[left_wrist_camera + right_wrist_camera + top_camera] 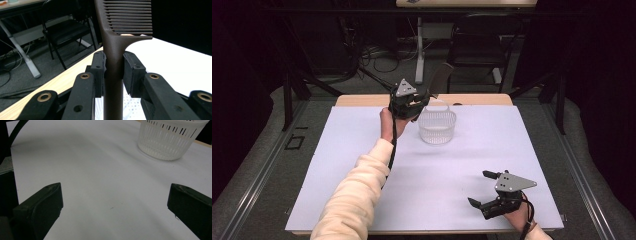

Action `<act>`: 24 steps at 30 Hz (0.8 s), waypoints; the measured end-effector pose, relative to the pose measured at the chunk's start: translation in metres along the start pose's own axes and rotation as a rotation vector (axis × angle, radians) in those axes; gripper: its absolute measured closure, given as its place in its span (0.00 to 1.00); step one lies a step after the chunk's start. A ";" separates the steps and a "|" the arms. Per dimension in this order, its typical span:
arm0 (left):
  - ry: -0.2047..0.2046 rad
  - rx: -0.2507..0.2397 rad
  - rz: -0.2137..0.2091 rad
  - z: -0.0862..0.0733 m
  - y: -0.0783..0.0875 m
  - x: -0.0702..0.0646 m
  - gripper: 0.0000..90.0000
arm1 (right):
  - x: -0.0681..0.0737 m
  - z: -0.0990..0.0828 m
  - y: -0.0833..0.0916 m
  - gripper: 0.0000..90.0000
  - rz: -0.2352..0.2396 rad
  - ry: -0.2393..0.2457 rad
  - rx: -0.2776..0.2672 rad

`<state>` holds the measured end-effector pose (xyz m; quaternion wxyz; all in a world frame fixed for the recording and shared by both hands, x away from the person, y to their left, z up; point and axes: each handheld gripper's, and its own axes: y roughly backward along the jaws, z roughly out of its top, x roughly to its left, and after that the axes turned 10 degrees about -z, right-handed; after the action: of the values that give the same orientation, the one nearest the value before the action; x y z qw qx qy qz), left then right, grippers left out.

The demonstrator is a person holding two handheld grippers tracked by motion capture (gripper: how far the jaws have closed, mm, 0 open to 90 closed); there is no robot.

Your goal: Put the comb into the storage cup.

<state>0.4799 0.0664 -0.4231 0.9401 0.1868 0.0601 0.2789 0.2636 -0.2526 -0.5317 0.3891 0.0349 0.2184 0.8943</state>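
Note:
A dark brown comb (113, 50) stands between the jaws of my left gripper (114, 66), whose pads press on its handle; its teeth point up and away. In the high view the left gripper (419, 102) is raised at the far left rim of a white slotted basket (437, 127), and the comb (439, 79) sticks up above it. My right gripper (482, 189) rests low near the table's front right, jaws wide apart with nothing between them. In the right gripper view the basket (170, 141) stands farther off at the upper right.
A white sheet (362, 150) covers the wooden table (482, 99). Beyond the far edge stand a black folding chair (479, 42) and a desk leg (419, 50) with cables on the floor. Black frame bars (287, 95) flank the table.

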 end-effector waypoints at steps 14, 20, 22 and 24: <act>-0.004 -0.020 0.006 -0.003 -0.007 0.000 0.80 | 0.000 0.000 0.000 0.00 0.001 -0.001 -0.001; -0.001 -0.018 0.001 -0.005 -0.013 0.001 0.80 | 0.000 0.000 0.000 0.00 0.001 0.000 0.001; -0.006 -0.020 0.002 -0.005 -0.014 0.001 0.80 | 0.000 0.000 0.000 0.00 0.001 0.001 0.001; -0.004 -0.024 0.005 -0.005 -0.015 0.001 0.80 | 0.000 0.000 0.000 0.00 0.001 0.000 0.000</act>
<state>0.4874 0.0566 -0.4340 0.9417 0.1761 0.0542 0.2816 0.2632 -0.2527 -0.5315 0.3886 0.0353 0.2185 0.8944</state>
